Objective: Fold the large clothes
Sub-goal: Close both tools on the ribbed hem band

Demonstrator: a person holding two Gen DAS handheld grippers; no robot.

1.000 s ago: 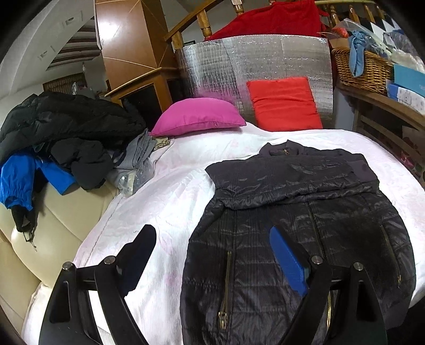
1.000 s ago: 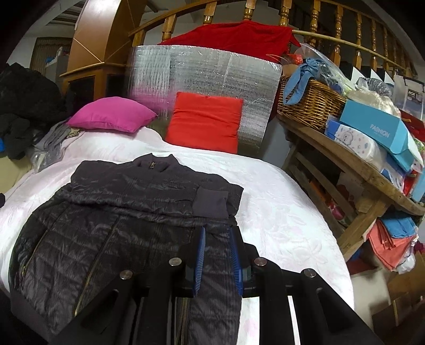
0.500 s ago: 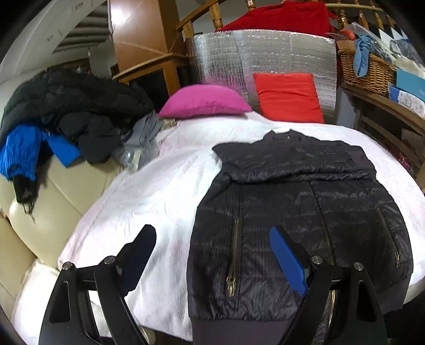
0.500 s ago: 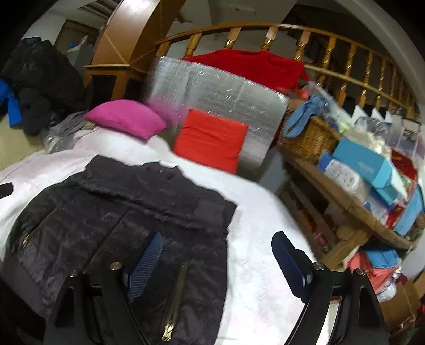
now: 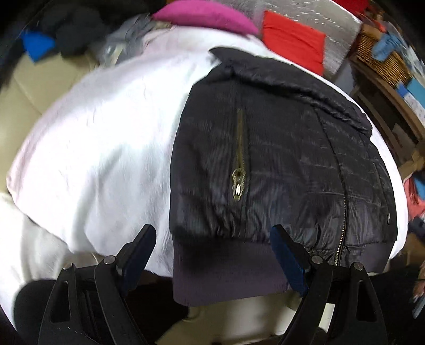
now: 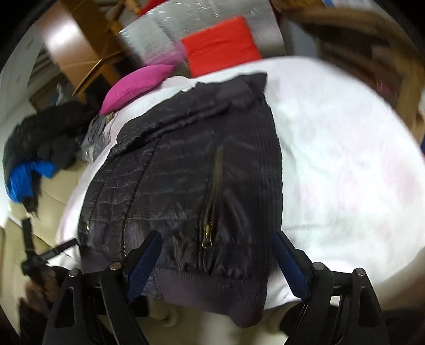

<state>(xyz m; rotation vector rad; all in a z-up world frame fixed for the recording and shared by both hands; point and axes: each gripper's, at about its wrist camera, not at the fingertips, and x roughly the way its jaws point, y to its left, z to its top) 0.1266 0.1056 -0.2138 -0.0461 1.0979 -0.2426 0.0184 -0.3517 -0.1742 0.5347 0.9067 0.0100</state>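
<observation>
A black quilted jacket (image 5: 279,159) lies flat on the white bed cover (image 5: 106,138), sleeves folded across the chest, its ribbed hem hanging over the near edge. My left gripper (image 5: 212,254) is open, its jaws either side of the hem's left corner. In the right wrist view the jacket (image 6: 186,180) shows again; my right gripper (image 6: 215,262) is open, its jaws straddling the hem's right part. Neither gripper holds anything.
A pink cushion (image 5: 204,13) and a red cushion (image 5: 292,39) lie at the head of the bed. A pile of dark and blue clothes (image 6: 34,154) sits on the cream sofa at left. A wooden shelf with a wicker basket (image 5: 382,58) stands at right.
Both grippers have pulled back and dipped to the jacket's hem at the near bed edge. The right gripper went from shut to open. The jacket has not moved.
</observation>
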